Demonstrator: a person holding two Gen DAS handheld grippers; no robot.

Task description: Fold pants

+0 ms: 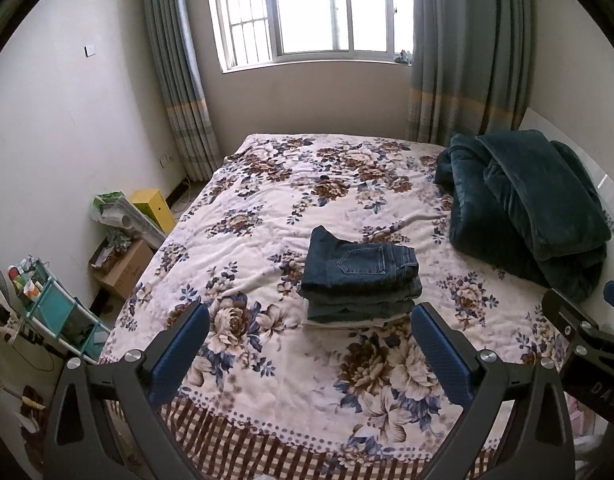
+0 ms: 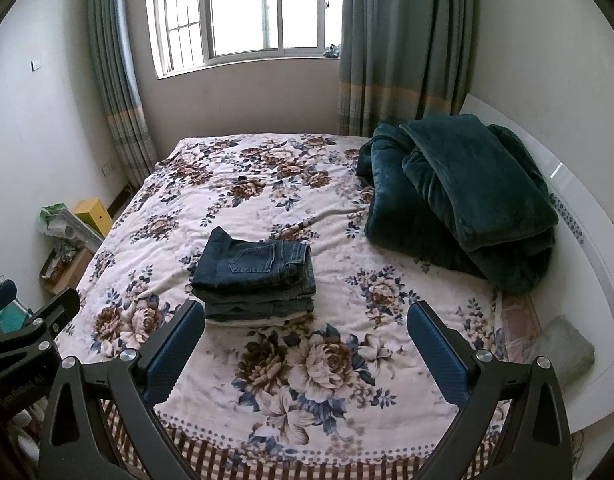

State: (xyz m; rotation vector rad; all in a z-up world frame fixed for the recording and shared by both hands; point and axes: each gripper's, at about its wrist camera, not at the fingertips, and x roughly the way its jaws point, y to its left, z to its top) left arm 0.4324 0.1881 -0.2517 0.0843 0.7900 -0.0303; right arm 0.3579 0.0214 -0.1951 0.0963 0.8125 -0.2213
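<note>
Floral bedspread [image 1: 267,216] filled the frame. Bottom edge: left gripper [image 1: 309,350] & right gripper [image 2: 307,346] both hung w/ jaws wide apart, nothing held. Mid-frame lay folded pants [image 1: 359,276], stacked. Upper right: dark green blanket [image 1: 523,204]; window [image 1: 319,8] at top.

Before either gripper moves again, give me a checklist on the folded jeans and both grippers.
1. Jeans folded into a compact stack: ok.
2. Stack resting flat on the floral bedspread: ok.
3. Left gripper open, holding nothing: ok.
4. Right gripper open, holding nothing: ok.
5. Stack apart from the green blanket: ok.
6. Lower layers of the stack evenly aligned: cannot tell.
</note>
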